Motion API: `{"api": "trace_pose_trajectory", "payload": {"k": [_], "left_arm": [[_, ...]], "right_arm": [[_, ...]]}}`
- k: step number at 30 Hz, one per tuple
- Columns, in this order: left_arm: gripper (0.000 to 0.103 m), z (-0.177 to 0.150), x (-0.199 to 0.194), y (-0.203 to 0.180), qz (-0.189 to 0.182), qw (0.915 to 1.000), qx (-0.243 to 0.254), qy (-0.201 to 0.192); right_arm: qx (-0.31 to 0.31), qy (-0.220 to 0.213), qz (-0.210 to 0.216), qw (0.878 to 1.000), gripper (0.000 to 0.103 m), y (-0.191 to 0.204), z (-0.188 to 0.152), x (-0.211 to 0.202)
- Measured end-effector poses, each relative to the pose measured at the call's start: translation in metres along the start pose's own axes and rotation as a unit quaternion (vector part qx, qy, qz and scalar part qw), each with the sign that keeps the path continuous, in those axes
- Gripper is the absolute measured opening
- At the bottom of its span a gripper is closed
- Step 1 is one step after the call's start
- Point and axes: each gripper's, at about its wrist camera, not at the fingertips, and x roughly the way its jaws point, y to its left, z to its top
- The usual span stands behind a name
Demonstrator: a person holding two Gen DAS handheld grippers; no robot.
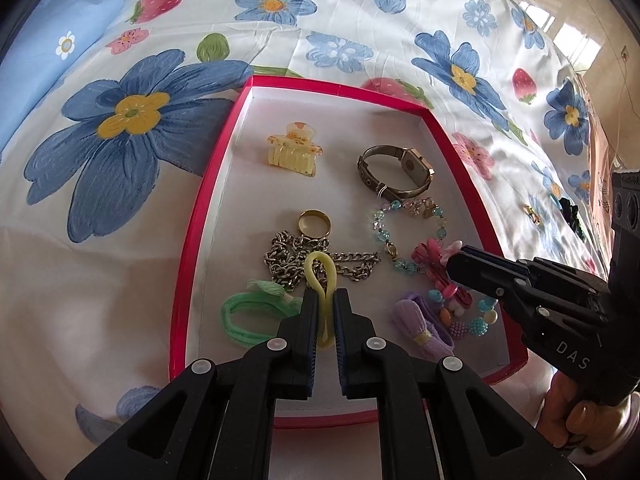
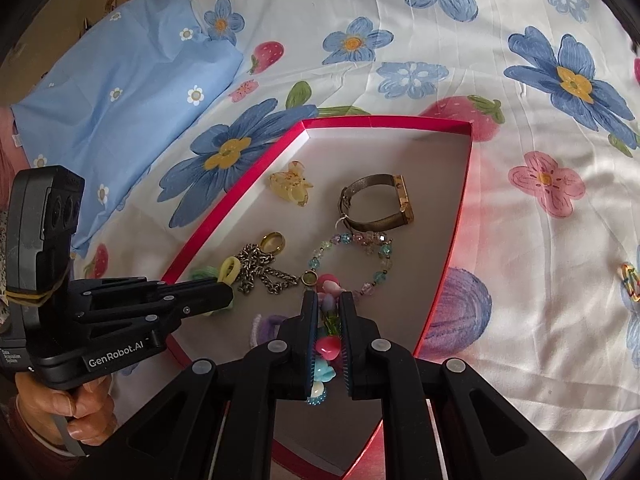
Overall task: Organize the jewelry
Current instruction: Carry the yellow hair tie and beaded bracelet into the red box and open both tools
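Fingers of the left gripper [image 1: 325,300] are pinched on a yellow loop [image 1: 319,270], a soft hair tie whose free end arches over the chain [image 1: 316,262] in the near part of the red box [image 1: 188,264]. The box lies on a flowered bed sheet [image 1: 120,128]. Since the loop hangs above the chain links, the safe way to set it down is to shift it a little left, toward the green tie [image 1: 248,314], and lower it to bare box floor before spreading the fingers; dropping it where it is risks a tangle with the chain and the ring [image 1: 315,222] just behind.

Further right, the clip [image 1: 294,148] and watch [image 1: 396,170] lie apart at the far end and need no attention. A clear bead bracelet [image 1: 408,232] lies between the watch and the near pile.

Right gripper [image 2: 328,300] has its fingers closed around a chunky bracelet [image 2: 326,350] of pink, blue and white charms, at the box's near right side beside the purple tie [image 2: 268,326]. Whether that bracelet is lifted free or resting on the floor is hard to tell, as the fingers hide its underside. It looks stiff and lumpy, so a slow release, low to the floor, should keep it from rolling onto the bead bracelet. One small piece [image 2: 630,276] lies out on the sheet, yet to be gathered.
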Motion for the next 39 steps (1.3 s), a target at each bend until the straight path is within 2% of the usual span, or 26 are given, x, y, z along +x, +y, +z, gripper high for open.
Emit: {"api": "trace_pose_trajectory", "payload": {"k": [3,7,12,16,27,30,34,39], "left_arm": [[0.010,0.000,0.001,-0.002,0.003,1.0000,0.001,0.001],[0.019,0.001,0.001,-0.005,0.011,0.9999,0.004,-0.001],[0.023,0.000,0.001,-0.007,0.015,0.9999,0.006,-0.002],[0.035,0.000,-0.001,-0.008,0.019,0.9998,0.006,-0.004],[0.040,0.000,-0.003,-0.007,0.020,0.9998,0.004,-0.005],[0.042,-0.001,-0.005,-0.006,0.019,0.9998,0.002,-0.006],[0.046,-0.001,-0.008,-0.006,0.019,0.9998,-0.001,-0.008],[0.052,-0.002,-0.014,-0.006,0.024,0.9996,-0.004,-0.013]], "right_arm": [[0.000,0.002,-0.003,1.000,0.010,-0.001,-0.001,0.002],[0.000,0.002,-0.001,1.000,0.010,-0.002,-0.002,0.003],[-0.002,0.001,-0.001,1.000,0.011,-0.002,-0.002,0.003],[0.000,0.002,0.002,1.000,0.014,-0.003,-0.002,0.003],[0.005,0.002,0.003,1.000,0.014,-0.003,-0.001,0.004],[0.009,0.001,0.004,1.000,0.017,-0.004,-0.001,0.002],[0.015,-0.004,0.010,1.000,0.029,-0.005,-0.001,-0.001],[0.019,-0.009,0.010,1.000,0.032,-0.006,-0.001,-0.005]]}}
